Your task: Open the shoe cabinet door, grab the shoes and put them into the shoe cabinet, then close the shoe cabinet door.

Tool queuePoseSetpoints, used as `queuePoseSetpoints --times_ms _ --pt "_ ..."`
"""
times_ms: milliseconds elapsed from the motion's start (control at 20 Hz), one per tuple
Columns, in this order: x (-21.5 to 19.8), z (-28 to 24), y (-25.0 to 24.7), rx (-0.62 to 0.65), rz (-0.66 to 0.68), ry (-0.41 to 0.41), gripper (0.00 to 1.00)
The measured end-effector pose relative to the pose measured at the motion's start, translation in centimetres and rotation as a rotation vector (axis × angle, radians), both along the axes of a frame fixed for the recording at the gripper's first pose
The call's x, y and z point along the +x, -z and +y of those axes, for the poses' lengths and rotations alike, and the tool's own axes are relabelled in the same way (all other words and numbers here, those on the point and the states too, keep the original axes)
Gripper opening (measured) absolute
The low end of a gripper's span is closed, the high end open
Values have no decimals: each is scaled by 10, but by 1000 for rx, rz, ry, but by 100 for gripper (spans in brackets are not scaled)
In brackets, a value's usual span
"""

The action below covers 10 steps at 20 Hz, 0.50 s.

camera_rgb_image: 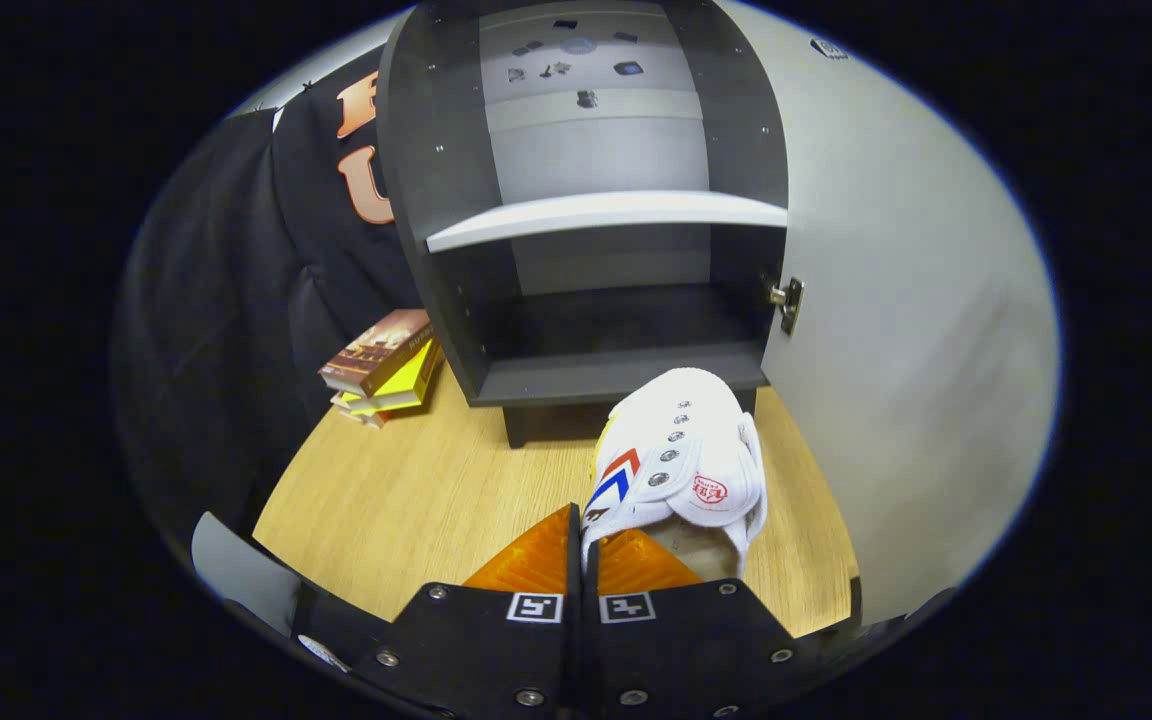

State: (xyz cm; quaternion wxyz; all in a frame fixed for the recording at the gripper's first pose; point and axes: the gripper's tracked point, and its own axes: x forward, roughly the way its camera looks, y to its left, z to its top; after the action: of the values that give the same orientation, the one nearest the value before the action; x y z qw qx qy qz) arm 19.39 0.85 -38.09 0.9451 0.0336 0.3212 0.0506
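Jaws pinch my white shoe [681, 465] by its side wall; cabinet door [896, 330] already stands open, so shelving it and closing remain.

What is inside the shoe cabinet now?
The shoe cabinet holds one pale shelf; no shoes show inside. The jaws of the gripper are shut on the white shoe's edge, outside.

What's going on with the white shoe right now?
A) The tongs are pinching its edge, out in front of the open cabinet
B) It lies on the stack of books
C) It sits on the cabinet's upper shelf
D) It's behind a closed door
A: the tongs are closed on the side wall of the white shoe, short of the open cabinet.
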Motion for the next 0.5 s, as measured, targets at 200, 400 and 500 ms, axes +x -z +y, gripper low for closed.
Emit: queuePoseSetpoints --times_ms 200,400,500 --pt "26 4 -52 -37 -91 -33 0" --pt "64 6 -96 -47 -163 -52 0" --pt "87 8 -113 -48 -193 -54 0"
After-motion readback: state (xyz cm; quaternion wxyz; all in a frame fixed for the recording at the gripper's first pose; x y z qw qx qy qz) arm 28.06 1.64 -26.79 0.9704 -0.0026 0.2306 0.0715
